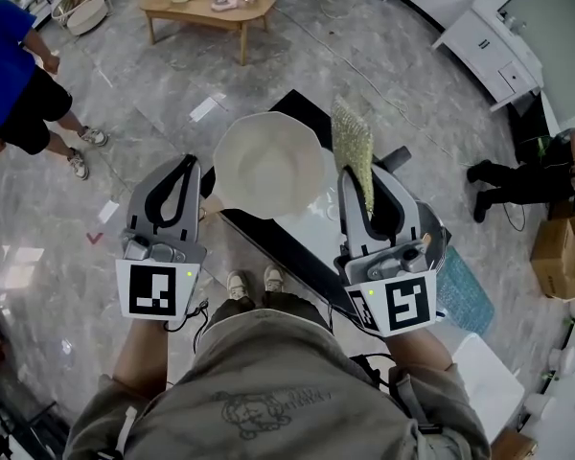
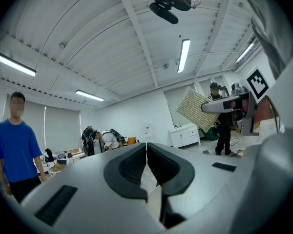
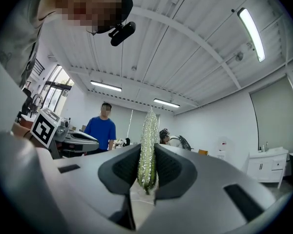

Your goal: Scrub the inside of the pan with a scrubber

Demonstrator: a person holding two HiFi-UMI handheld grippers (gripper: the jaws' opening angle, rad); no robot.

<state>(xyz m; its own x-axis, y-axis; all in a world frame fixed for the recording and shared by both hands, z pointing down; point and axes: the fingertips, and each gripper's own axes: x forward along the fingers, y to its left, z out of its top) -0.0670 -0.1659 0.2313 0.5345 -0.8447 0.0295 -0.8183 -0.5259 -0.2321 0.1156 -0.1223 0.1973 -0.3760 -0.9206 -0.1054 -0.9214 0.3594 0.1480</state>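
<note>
The pan (image 1: 268, 166) seems to lie at the far end of the dark desk (image 1: 261, 236), open side up and not held. We pinch the scrubber (image 3: 147, 145) upright in the right gripper (image 3: 147, 175), above the pan's right rim. The left gripper (image 2: 146, 179) has its jaws pressed together on nothing. We think the free pan may slide toward the desk edge when we press, and the scrubber, gripped only at its lower end, may bend or slip out.

The place is a large open workroom, something like a recording lab. It has a grey marble-look floor (image 1: 153, 84), a white beamed ceiling with strip lights (image 2: 183, 55), a low wooden table (image 1: 207, 10), a white cabinet (image 1: 489, 41), a cardboard box (image 1: 559, 247), and a bystander in a blue shirt (image 2: 15, 147).
</note>
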